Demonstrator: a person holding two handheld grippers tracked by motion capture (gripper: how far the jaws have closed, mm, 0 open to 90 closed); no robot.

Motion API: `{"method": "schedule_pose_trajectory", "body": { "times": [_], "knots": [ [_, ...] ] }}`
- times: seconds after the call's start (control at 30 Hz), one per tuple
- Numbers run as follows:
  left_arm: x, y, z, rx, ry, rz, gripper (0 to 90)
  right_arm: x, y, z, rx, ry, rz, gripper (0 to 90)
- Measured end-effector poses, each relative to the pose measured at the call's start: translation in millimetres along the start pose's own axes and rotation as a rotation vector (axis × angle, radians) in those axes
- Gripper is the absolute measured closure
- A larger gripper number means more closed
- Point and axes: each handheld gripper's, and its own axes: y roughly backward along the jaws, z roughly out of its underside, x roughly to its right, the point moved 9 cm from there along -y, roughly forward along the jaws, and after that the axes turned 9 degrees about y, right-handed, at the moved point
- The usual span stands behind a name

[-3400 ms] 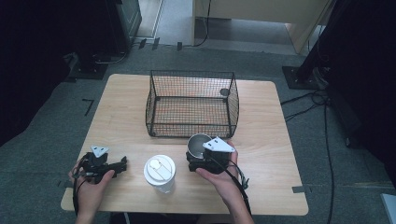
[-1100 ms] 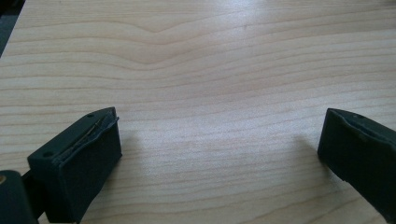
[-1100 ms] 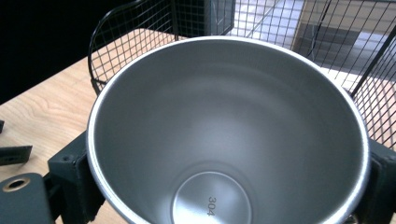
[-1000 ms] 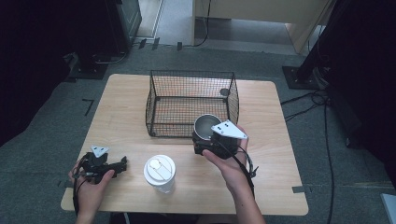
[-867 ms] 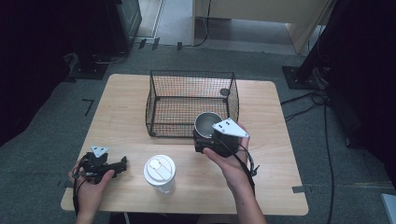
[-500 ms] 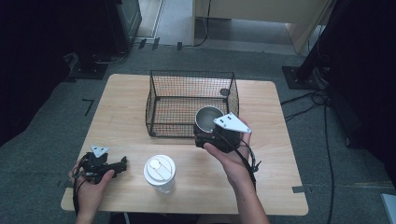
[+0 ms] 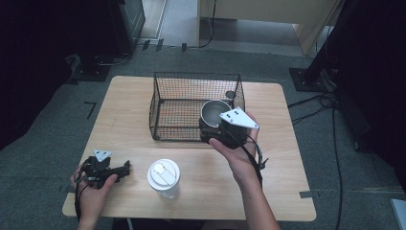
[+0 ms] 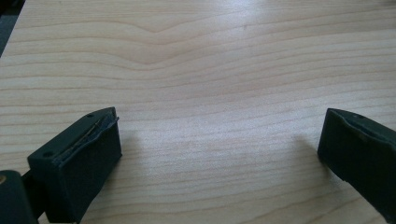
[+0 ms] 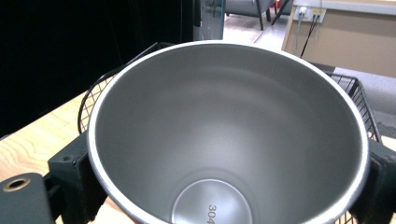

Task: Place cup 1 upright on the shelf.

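The wooden surface (image 7: 287, 163) carries the whole scene, and on its far half sits the black wire basket (image 7: 191, 103) — open at the top, and nothing shows on its mesh floor apart from a small dark round piece (image 7: 230, 94) by its far right corner; what it is I cannot tell. Judging by the pose, the job is to put the steel cup into that basket, and it looks about halfway: the cup is picked up and carried, not yet released. The steel cup (image 7: 215, 113) is off the surface, upright, at the basket's near right corner, level with the rim there. The right gripper (image 7: 214, 135) has it — in the right gripper view the fingers (image 9: 77, 182) are clamped on the cup's (image 9: 224, 140) outer wall from both sides, mouth open toward the camera, inside bare. What is left: clear the near wire wall, lower the cup inside, let go. That near rim is the one thing in the way; the cup's base could clip it if it goes in low.

Smaller things now. A white lidded paper cup (image 7: 164, 177) stands on the near part of the surface, well apart from the basket, untouched — possibly next in line. The left gripper (image 7: 125, 168) rests at the near left edge, and in the left gripper view its fingers (image 8: 79, 163) stand wide apart over bare wood, holding nothing.
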Motion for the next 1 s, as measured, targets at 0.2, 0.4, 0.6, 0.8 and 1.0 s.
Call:
{"method": "schedule_pose_trajectory", "body": {
  "times": [0.2,0.4,0.6,0.8,1.0],
  "knots": [
    [0.0,0.0,0.0,0.000,0.000,0.000,0.0,3.4,-2.4,-7.1,0.020,0.001,0.015,7.1],
    [0.0,0.0,0.0,0.000,0.000,0.000,0.0,6.6,-6.9,-12.6,0.040,-0.002,0.028,7.1],
    [0.0,0.0,0.0,0.000,0.000,0.000,0.0,10.0,-10.5,-16.8,0.052,-0.007,0.038,7.1],
    [0.0,0.0,0.0,0.000,0.000,0.000,0.0,16.6,-15.3,-22.1,0.065,-0.015,0.058,7.1],
    [0.0,0.0,0.0,0.000,0.000,0.000,0.0,21.8,-21.0,-24.8,0.076,-0.013,0.074,7.2]
  ]
}}
